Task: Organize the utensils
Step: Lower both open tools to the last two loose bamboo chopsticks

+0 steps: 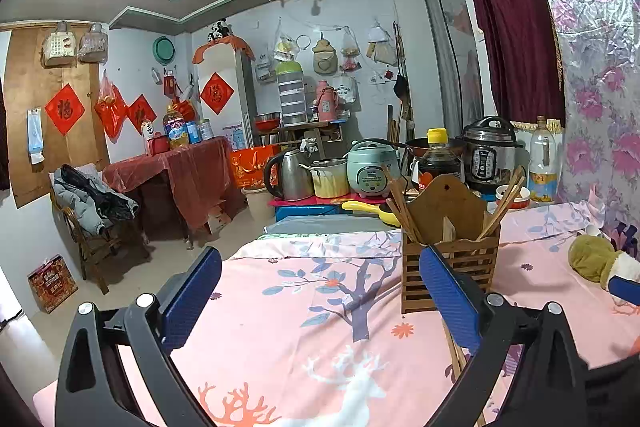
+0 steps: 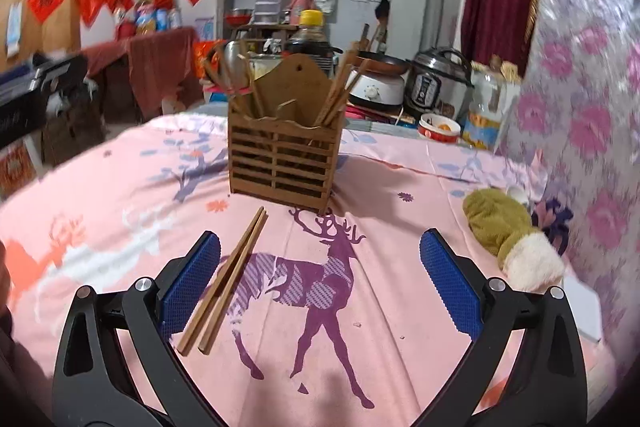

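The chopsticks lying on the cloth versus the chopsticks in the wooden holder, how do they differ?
The loose pair lies flat on the pink cloth; the chopsticks in the holder stand leaning. The loose pair lies side by side in front of the holder; the held ones splay apart in its left and right compartments. The loose pair sits by the open right claw's left finger; the held ones are farther off. Both look like brown wood.

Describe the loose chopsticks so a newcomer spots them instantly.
Find the pink deer-print cloth, then the slatted wooden holder standing on it. Just in front of it, the chopstick pair lies flat beside the purple deer, unlike the chopsticks upright in the holder.
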